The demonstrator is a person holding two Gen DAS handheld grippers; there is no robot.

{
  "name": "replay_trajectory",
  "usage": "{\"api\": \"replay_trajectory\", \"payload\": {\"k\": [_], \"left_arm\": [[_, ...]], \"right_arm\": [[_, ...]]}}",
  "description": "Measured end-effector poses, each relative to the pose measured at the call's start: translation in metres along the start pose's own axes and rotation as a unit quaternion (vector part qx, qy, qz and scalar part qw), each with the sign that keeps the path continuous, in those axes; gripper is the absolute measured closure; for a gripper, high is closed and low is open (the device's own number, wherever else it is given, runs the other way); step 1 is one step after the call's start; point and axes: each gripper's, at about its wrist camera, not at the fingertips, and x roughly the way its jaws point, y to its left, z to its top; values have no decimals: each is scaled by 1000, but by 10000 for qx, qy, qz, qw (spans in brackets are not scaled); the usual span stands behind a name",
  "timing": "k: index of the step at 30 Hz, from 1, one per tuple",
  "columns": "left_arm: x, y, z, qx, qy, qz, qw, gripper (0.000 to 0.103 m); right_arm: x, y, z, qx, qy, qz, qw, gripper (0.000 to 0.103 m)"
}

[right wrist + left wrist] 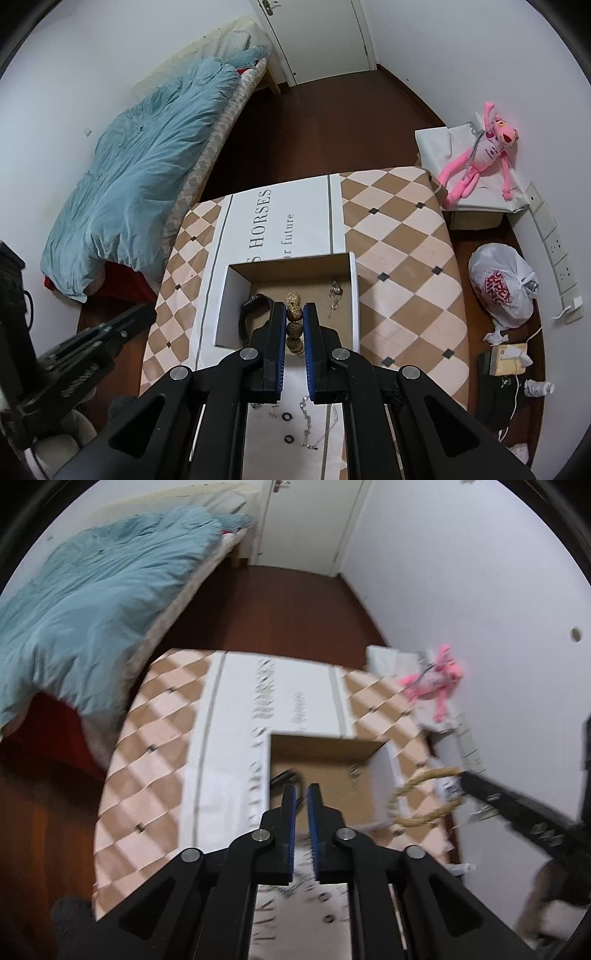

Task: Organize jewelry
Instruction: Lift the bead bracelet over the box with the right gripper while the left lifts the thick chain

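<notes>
- The right gripper pinches a spotted bead bracelet; from the left wrist view its loop dangles just beyond the right wall of the open cardboard box.
- The loop hangs below the fingers, so the drop, I judge, runs straight down into the box.
- The left gripper hovers over the box, fingers nearly together, holding nothing.
- Chains and rings lie on the near side of the box.

A speckled tan bead bracelet is hanging pinched over the open cardboard box. Inside, a black strap is lying at nine o'clock, a silver chain at three.
</notes>
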Motion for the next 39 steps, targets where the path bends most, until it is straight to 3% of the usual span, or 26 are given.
{"api": "replay_trajectory", "payload": {"k": [1, 2, 3, 4, 5, 10, 15, 21, 24, 26, 34, 39], "left_arm": [[4, 2, -7, -6, 46, 79, 10000, 82], [8, 3, -16, -6, 97, 121, 9999, 64], [14, 5, -26, -17, 173, 197, 9997, 52], [19, 6, -32, -30, 227, 251, 9994, 30], [27, 7, -42, -31, 294, 325, 9990, 26], [71, 10, -75, -38, 757, 533, 9957, 26], [111, 7, -86, 99, 1083, 684, 9917, 26], [133, 3, -86, 192, 1177, 637, 9908, 28], [136, -4, -85, 405, 1100, 705, 9906, 60], [136, -7, -83, 538, 1024, 728, 9906, 91], [115, -4, -84, 453, 877, 334, 9946, 96], [72, -7, -80, 375, 666, -78, 9970, 97]], "right_arm": [[-2, -2, -7, 24, -18, -31, 10000, 94], [-3, -5, -15, 59, -35, -74, 9999, 94], [-5, -9, -24, 105, -55, -120, 9999, 94], [-7, -14, -32, 181, -66, -146, 9997, 94], [-8, -18, -40, 250, -70, -176, 9995, 94], [0, -45, -79, 658, -21, -471, 9967, 94], [29, -69, -106, 963, 277, -661, 9928, 94], [59, -85, -122, 1182, 560, -770, 9884, 94], [66, -85, -123, 1191, 626, -810, 9876, 94], [69, -84, -122, 1173, 647, -827, 9875, 94], [58, -75, -115, 1036, 615, -693, 9903, 94], [32, -62, -102, 926, 486, -376, 9938, 94]]}}
